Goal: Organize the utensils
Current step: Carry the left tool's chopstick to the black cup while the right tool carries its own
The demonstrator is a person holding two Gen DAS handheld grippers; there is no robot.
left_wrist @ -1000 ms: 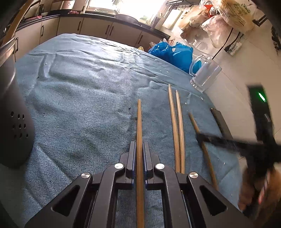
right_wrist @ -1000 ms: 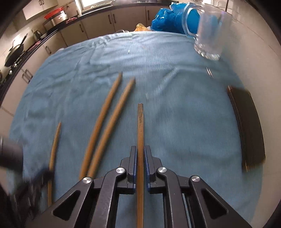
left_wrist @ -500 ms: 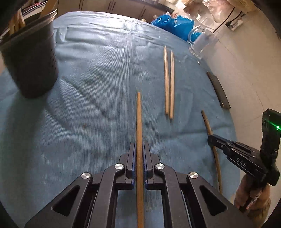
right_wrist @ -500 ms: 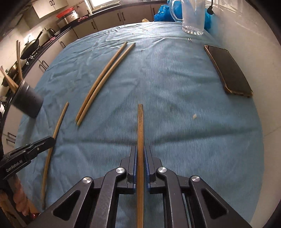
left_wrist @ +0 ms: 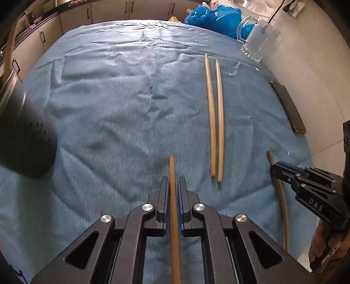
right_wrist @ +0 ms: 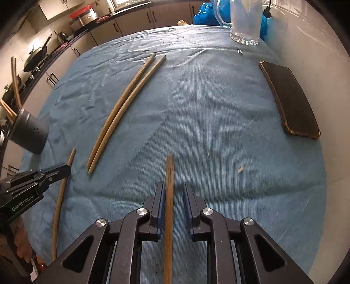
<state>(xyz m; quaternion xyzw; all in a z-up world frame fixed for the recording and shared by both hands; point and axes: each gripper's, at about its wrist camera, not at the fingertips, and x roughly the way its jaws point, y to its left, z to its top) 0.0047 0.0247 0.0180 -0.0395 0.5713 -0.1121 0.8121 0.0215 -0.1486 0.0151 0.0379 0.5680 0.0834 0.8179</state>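
Chopsticks are scattered over a blue cloth (left_wrist: 109,91) that covers the table. The left gripper (left_wrist: 172,187) is clenched on one chopstick (left_wrist: 174,207), whose shaft runs between the blue pads and sticks out ahead of the fingers, tip over the cloth. The right gripper (right_wrist: 172,192) has just been opening: its jaws now stand apart with a second chopstick (right_wrist: 168,196) between them, lying against the left pad while a clear gap shows at the right pad, so it is no longer squeezed. From the left wrist camera that same stick shows beside the tip of the right gripper, running down towards the near edge of the cloth.

A pair of chopsticks (right_wrist: 122,109) lies side by side on the cloth between the two grippers, nearly touching along their length, untouched. A dark perforated holder (right_wrist: 29,133) stands at the left edge of the table, with several sticks already rising from its mouth. A black phone (right_wrist: 291,100) lies flat near the right edge, and a clear glass mug (right_wrist: 245,21) stands at the far right corner in front of a blue plastic bag (left_wrist: 214,17). Kitchen cabinets (left_wrist: 109,11) run behind the table.
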